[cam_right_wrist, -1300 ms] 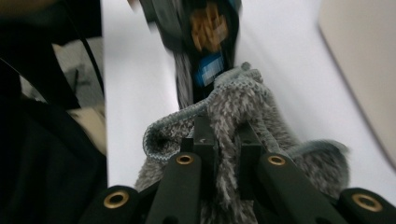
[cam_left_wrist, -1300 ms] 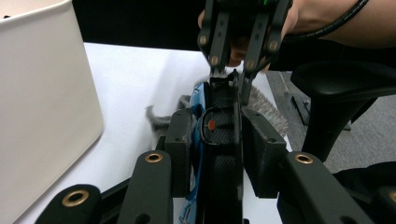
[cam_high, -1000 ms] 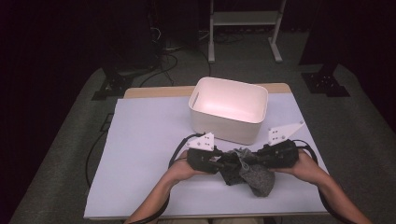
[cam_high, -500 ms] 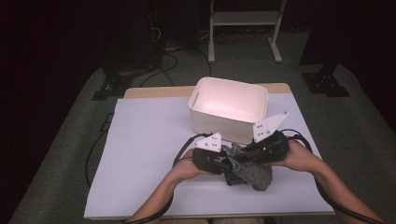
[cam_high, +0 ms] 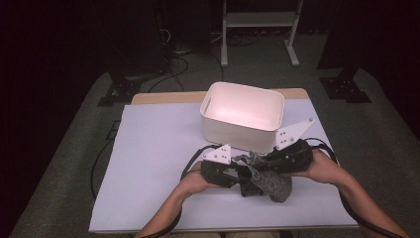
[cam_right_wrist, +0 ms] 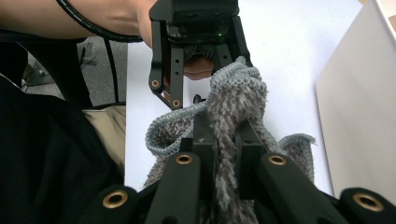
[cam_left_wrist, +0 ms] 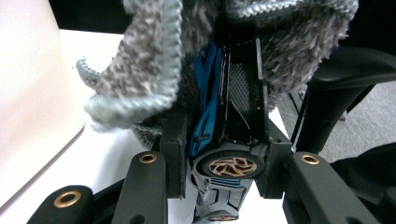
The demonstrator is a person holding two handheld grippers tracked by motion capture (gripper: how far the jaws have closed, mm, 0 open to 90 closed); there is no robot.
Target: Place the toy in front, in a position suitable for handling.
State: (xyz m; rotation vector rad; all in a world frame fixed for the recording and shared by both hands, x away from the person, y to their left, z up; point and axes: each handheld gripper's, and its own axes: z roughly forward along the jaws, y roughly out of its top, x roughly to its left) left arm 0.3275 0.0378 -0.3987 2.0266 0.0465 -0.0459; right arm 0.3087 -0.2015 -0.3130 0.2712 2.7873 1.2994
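Note:
A grey fuzzy knitted cloth (cam_high: 271,185) hangs bunched between my two grippers just above the table's front. My left gripper (cam_high: 236,177) is shut on a black and blue toy car (cam_left_wrist: 224,140) with bronze wheels. Its jaws have just eased open a touch but still press the car's sides. The cloth (cam_left_wrist: 140,70) drapes over the car's far end and hides the jaw tips of the left gripper (cam_left_wrist: 220,116). From the right, my right gripper (cam_high: 261,164) is shut on a fold of the cloth (cam_right_wrist: 236,100), which fills the gap of the right gripper (cam_right_wrist: 224,133).
A white plastic bin (cam_high: 214,130) stands open just behind the grippers, its wall close on one side (cam_right_wrist: 359,116) (cam_left_wrist: 28,93). The white table sheet (cam_high: 153,158) spreads to the left. The left gripper (cam_right_wrist: 196,79) faces the right one closely. Dark floor and stands surround the table.
My right gripper has risen slightly with the cloth in it and tilted. The left gripper has stayed where it was.

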